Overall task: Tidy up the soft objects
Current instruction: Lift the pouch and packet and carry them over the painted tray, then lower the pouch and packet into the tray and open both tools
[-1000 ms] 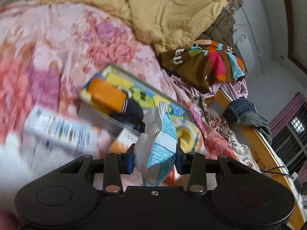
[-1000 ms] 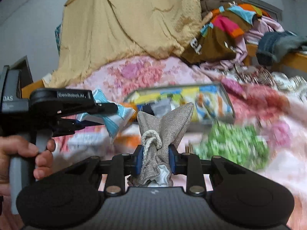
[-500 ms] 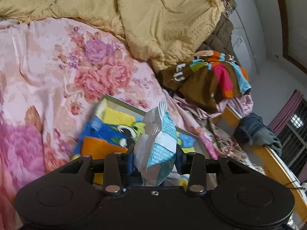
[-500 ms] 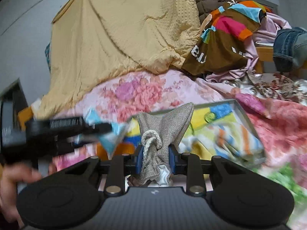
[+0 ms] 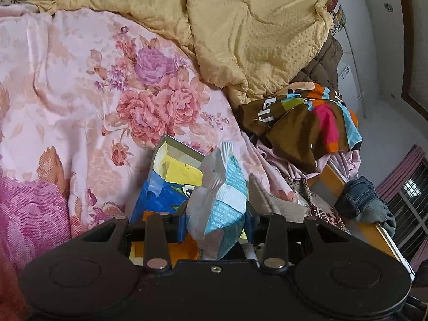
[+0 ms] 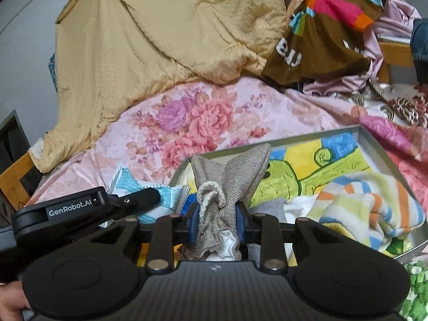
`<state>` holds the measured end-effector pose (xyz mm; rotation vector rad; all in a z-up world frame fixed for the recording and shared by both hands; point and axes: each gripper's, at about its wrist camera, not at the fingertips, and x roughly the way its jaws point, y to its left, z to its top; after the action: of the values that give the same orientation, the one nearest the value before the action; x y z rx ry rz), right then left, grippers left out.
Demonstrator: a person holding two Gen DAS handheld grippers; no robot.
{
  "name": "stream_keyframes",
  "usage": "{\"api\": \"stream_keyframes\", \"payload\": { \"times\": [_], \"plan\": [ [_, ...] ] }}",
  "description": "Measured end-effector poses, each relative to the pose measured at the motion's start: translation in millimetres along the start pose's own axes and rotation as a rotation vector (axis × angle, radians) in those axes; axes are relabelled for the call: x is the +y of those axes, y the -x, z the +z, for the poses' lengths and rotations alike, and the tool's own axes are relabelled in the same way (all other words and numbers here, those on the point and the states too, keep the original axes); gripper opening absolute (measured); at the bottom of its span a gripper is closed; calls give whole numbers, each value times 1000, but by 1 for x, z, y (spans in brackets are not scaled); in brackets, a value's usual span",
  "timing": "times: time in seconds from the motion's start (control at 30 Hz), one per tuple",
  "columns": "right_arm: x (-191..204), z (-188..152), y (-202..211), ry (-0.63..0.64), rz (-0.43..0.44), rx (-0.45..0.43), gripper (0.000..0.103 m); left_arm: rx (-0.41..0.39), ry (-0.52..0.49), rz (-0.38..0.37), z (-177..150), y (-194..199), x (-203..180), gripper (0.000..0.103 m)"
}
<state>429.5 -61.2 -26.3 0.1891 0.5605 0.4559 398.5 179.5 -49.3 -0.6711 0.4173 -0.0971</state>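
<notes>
While your left gripper (image 5: pixel 215 220) clamps a blue-and-white snack packet (image 5: pixel 223 198) upright between its jaws, your right gripper (image 6: pixel 216 220) pinches a grey drawstring pouch (image 6: pixel 230 176) at its tied neck. Beyond both, at twelve o'clock, sits a shallow tray (image 6: pixel 365 139) holding a striped towel (image 6: pixel 371 206); farther, a floral bedspread (image 5: pixel 80 93).

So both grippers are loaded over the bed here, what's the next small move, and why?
Probably lower the right gripper a little and release its burlap drawstring pouch into the grey tray. The pouch is clamped right at the tray's near side, where a striped towel already lies, and the left gripper holds a blue snack packet.
</notes>
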Motion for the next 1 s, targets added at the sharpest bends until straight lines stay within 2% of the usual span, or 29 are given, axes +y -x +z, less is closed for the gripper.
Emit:
{"api": "stream_keyframes", "payload": {
  "times": [0.13,0.37,0.67,0.83,1.0],
  "plan": [
    [-3,-2,-13,-15,-28,38,32,18,-2,-2,-3,-12,3,42],
    [-1,0,-27,6,-73,55,33,67,1,14,-5,-26,11,43],
    [5,13,-47,45,-124,97,36,54,3,45,-3,-29,15,44],
    [3,14,-41,51,-134,70,43,47,-41,49,-4,-27,6,54],
    [-2,17,-36,42,-140,61,47,25,-30,39,-3,-23,5,65]
  ]
}}
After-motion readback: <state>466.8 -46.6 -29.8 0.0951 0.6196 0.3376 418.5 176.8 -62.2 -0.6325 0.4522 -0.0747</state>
